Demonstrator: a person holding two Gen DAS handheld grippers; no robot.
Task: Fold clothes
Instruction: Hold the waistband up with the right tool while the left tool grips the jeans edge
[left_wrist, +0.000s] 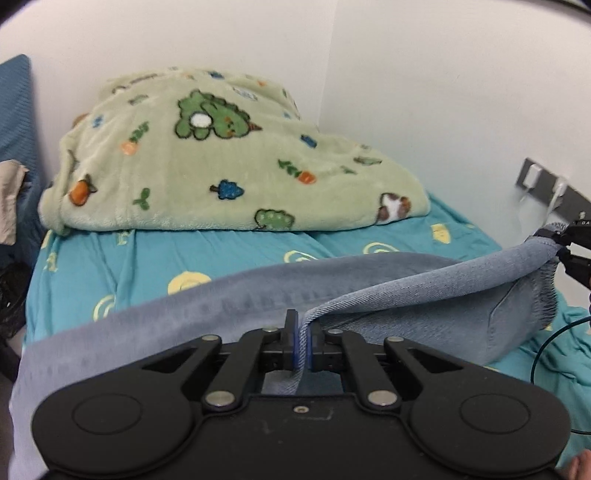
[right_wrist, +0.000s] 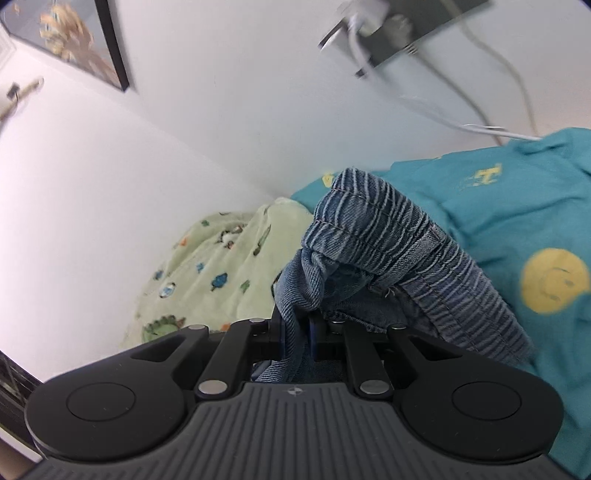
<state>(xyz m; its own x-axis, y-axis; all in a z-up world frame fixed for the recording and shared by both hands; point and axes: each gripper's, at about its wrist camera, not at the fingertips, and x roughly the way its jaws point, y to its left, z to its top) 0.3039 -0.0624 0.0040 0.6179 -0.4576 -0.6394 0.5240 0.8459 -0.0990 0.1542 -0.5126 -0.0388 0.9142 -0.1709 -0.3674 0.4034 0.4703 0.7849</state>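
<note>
Both grippers, left gripper (left_wrist: 303, 341) and right gripper (right_wrist: 300, 332), clamp the jeans (left_wrist: 236, 299) aloft mid-fold; next, carry the held edge toward twelve o'clock.

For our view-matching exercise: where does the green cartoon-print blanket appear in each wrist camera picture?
Left wrist view: green cartoon-print blanket fills the upper centre, heaped on the teal bedsheet against the wall.
Right wrist view: blanket sits lower centre-left, behind the denim garment.
Shared landmark: the teal bedsheet with yellow smiley prints.

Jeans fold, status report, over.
Left claw shut on jeans edge. Right claw shut on waistband. Green blanket heaped behind, not interfering.
</note>
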